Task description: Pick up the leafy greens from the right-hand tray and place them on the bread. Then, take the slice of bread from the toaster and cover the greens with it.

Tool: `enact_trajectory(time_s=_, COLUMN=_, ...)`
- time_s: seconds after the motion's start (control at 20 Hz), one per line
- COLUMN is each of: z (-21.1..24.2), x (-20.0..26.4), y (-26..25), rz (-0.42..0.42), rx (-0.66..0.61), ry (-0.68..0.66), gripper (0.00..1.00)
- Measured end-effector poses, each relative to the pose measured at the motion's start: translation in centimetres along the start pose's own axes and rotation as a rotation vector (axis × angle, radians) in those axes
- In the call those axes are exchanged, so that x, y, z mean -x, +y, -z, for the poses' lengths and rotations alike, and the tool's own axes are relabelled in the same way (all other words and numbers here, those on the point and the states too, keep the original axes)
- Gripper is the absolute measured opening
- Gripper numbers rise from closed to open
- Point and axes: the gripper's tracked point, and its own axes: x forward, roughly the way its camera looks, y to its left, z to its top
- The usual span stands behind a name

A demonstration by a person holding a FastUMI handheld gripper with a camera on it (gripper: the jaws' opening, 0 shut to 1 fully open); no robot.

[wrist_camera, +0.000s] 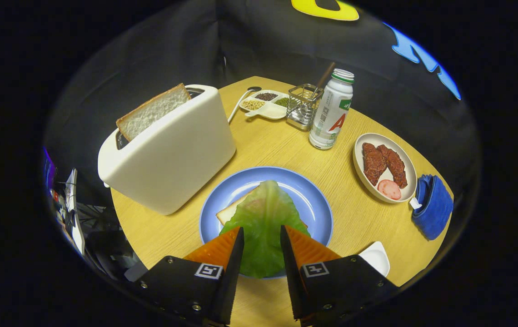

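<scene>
The leafy greens [261, 218] are being rested on the bread [228, 211] between the parted, empty gripper [261, 236] fingers (toaster slice [152, 111] judged next).

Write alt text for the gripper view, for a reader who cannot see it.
The gripper hangs open over a green lettuce leaf that lies on a bread slice on a blue plate. Beyond the plate's left side a white toaster holds another bread slice upright on the wooden table.
</scene>
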Motion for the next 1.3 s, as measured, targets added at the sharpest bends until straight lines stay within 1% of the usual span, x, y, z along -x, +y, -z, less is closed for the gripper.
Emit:
enact_trajectory(time_s=0.1, z=-0.3, x=0.5, y=0.4, rz=-0.009, rx=-0.03, ry=-0.031, gripper=0.49)
enact_trajectory(time_s=0.2, z=-0.9, x=1.1, y=0.4, rz=0.007, rx=-0.051, ry=-0.085, gripper=0.49)
enact_trajectory(time_s=0.35, z=-2.1, x=2.2, y=1.6, rz=-0.008, rx=-0.089, ry=-0.203, gripper=0.49)
enact_trajectory(time_s=0.4, z=-2.7, x=2.5, y=1.9, rz=-0.009, rx=-0.112, ry=-0.268, gripper=0.49)
enact_trajectory(time_s=0.6, z=-3.6, x=3.3, y=1.4, rz=0.137, rx=-0.127, ry=-0.5, gripper=0.49)
enact_trajectory(time_s=0.7, z=-4.0, x=3.8, y=2.2, rz=0.163, rx=-0.153, ry=-0.577, gripper=0.49)
enact_trajectory(time_s=0.8, z=-4.5, x=4.8, y=2.9, rz=0.194, rx=-0.147, ry=-0.638, gripper=0.49)
enact_trajectory(time_s=0.9, z=-5.2, x=5.5, y=4.1, rz=0.217, rx=-0.123, ry=-0.683, gripper=0.49)
enact_trajectory(time_s=1.1, z=-7.1, x=6.9, y=8.4, rz=0.21, rx=-0.105, ry=-0.745, gripper=0.49)
enact_trajectory(time_s=1.3, z=-9.0, x=6.8, y=13.1, rz=0.165, rx=-0.097, ry=-0.765, gripper=0.49)
